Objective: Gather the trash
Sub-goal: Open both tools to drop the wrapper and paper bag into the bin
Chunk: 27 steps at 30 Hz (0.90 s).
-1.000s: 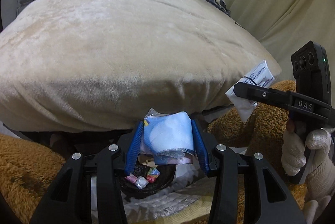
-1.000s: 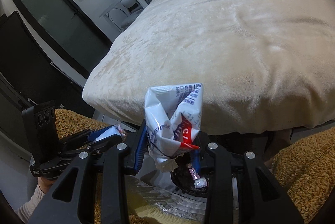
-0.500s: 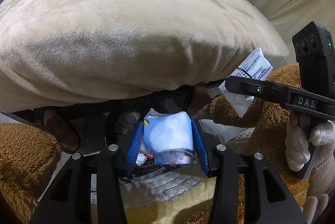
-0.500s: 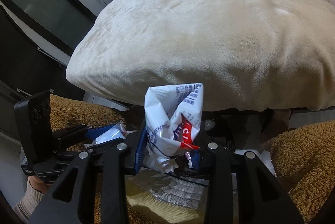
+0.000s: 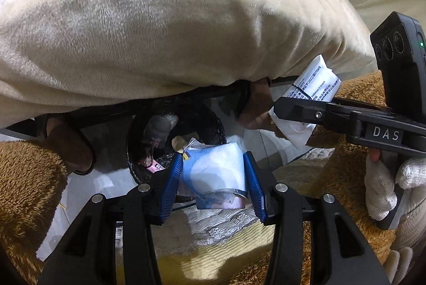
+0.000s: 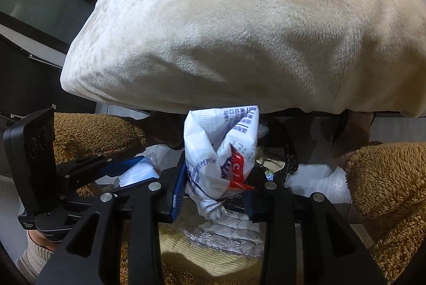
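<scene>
My left gripper [image 5: 213, 173] is shut on a blue and white plastic packet [image 5: 215, 173] and holds it just above the near rim of a black trash bin [image 5: 213, 120] on the floor. The bin holds several wrappers. My right gripper [image 6: 215, 178] is shut on a crumpled white wrapper with red and blue print [image 6: 221, 152], beside the bin [image 6: 287, 149]. The right gripper with its wrapper [image 5: 311, 96] shows in the left wrist view at the right. The left gripper with its packet [image 6: 138, 173] shows in the right wrist view at the left.
A bed with a cream plush blanket [image 5: 173, 19] overhangs the bin from behind. Brown fuzzy-sleeved legs [image 5: 26, 178] sit on both sides of the bin [image 6: 386, 178]. A white lace and yellow cloth [image 5: 213, 239] lies below the grippers.
Both grippers have moved down and forward towards the bin under the bed edge. The bin now shows larger and fuller behind the packet. Both hold their trash as before.
</scene>
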Available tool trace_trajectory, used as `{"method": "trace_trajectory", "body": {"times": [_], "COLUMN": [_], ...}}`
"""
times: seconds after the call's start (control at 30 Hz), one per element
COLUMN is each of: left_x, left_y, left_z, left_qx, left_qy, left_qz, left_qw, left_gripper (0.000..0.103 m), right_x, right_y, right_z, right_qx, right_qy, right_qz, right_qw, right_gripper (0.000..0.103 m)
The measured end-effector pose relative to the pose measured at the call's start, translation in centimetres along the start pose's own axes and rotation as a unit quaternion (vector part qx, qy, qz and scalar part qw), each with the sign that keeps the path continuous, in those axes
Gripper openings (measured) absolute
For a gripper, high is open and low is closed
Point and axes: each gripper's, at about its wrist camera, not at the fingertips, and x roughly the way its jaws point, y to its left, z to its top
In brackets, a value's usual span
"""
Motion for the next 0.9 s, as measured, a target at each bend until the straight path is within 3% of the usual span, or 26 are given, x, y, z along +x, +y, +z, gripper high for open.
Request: {"method": "trace_trajectory", "body": {"times": [0.33, 0.63, 0.7, 0.73, 0.77, 0.9], "left_x": [1.3, 1.2, 1.2, 1.3, 1.2, 0.8], "left_y": [0.2, 0.2, 0.3, 0.4, 0.4, 0.3], "left_z": [0.4, 0.4, 0.3, 0.3, 0.3, 0.3], "left_qx": [-0.004, -0.003, -0.007, -0.009, -0.009, -0.007], "left_qy": [0.025, 0.026, 0.03, 0.03, 0.027, 0.018], "left_qz": [0.002, -0.001, -0.009, -0.005, 0.002, 0.004], "left_qw": [0.9997, 0.9997, 0.9995, 0.9995, 0.9996, 0.9998], "left_gripper": [0.046, 0.047, 0.053, 0.065, 0.069, 0.069], "right_x": [0.9, 1.3, 1.3, 1.2, 1.2, 1.3], "right_y": [-0.2, -0.2, -0.3, -0.4, -0.5, -0.7], "right_z": [0.3, 0.4, 0.4, 0.5, 0.5, 0.6], "right_qx": [0.005, 0.003, 0.006, 0.009, 0.013, 0.017], "right_qy": [0.017, 0.022, 0.018, 0.016, 0.014, 0.016], "right_qz": [-0.003, -0.006, -0.008, -0.01, -0.012, -0.017], "right_qw": [1.0, 1.0, 1.0, 1.0, 1.0, 1.0], "right_gripper": [0.038, 0.038, 0.047, 0.051, 0.057, 0.057]}}
